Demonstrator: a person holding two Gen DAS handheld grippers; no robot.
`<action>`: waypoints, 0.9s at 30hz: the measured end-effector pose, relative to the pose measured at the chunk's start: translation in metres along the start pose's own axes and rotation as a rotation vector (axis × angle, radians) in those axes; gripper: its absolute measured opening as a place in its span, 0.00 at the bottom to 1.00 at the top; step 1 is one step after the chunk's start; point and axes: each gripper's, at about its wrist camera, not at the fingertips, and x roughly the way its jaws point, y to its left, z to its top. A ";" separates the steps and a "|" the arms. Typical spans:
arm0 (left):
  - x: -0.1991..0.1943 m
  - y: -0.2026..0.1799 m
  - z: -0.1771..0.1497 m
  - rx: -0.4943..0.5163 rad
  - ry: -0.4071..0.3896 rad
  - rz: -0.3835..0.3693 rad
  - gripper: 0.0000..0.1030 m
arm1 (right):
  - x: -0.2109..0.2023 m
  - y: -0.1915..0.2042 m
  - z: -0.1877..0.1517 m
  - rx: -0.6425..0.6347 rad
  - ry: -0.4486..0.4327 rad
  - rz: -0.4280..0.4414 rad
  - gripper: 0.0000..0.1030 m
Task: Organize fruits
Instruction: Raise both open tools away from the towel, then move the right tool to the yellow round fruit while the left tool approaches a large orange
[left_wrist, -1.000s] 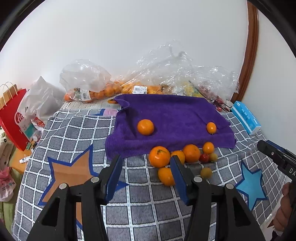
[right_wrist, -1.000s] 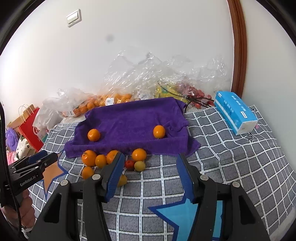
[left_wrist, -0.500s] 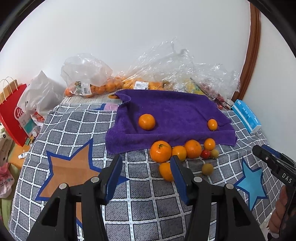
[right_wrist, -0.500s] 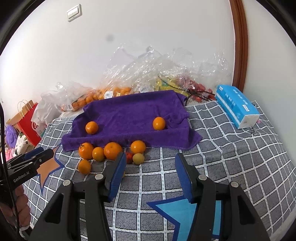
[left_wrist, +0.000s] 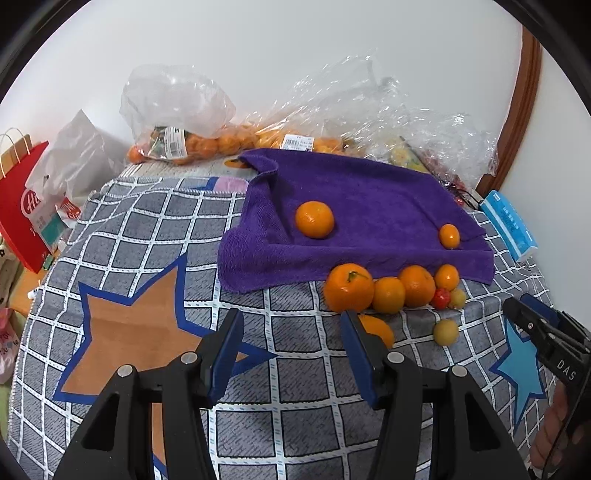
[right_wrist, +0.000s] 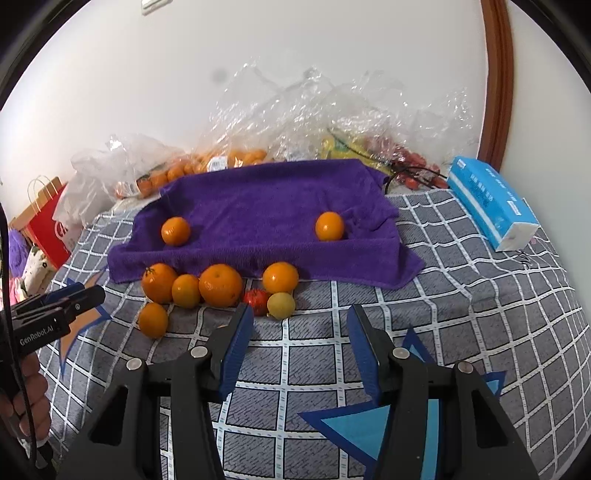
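The left gripper (left_wrist: 291, 332) sits at the lower middle of its view, its blue pads apart with only the checked cloth between them; nothing is held. The right gripper (right_wrist: 301, 328) is likewise at the lower middle of its own view; its jaws have just been closing, yet they stand apart with nothing between them.

The purple towel (right_wrist: 258, 206) lies across the middle of the frame on the grey checked cloth (right_wrist: 461, 314) covering the surface; two oranges rest on it, one at its left (right_wrist: 176, 231) and one at its right (right_wrist: 329, 226), well apart. Just below the towel's near edge a row of oranges (right_wrist: 220, 285) sits close together, with a small red tomato (right_wrist: 256, 300) and a yellowish fruit (right_wrist: 281, 305) beside them; a lone orange (right_wrist: 153, 319) lies lower left of the row. In the left view that lone orange (left_wrist: 376, 328) lies just behind the right-hand pad.

Clear plastic bags (right_wrist: 295, 122) of fruit stand behind the towel against the wall; a blue tissue pack (right_wrist: 491, 201) lies at the right of the frame.
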 end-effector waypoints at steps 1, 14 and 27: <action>0.002 0.001 0.000 -0.003 0.005 0.000 0.51 | 0.002 0.001 0.000 -0.003 0.004 -0.001 0.49; 0.016 0.010 0.000 -0.021 0.034 0.006 0.51 | 0.020 0.004 -0.001 -0.001 0.032 -0.002 0.40; 0.024 0.017 0.005 -0.038 0.048 0.007 0.51 | 0.042 0.012 0.003 -0.007 0.055 0.030 0.31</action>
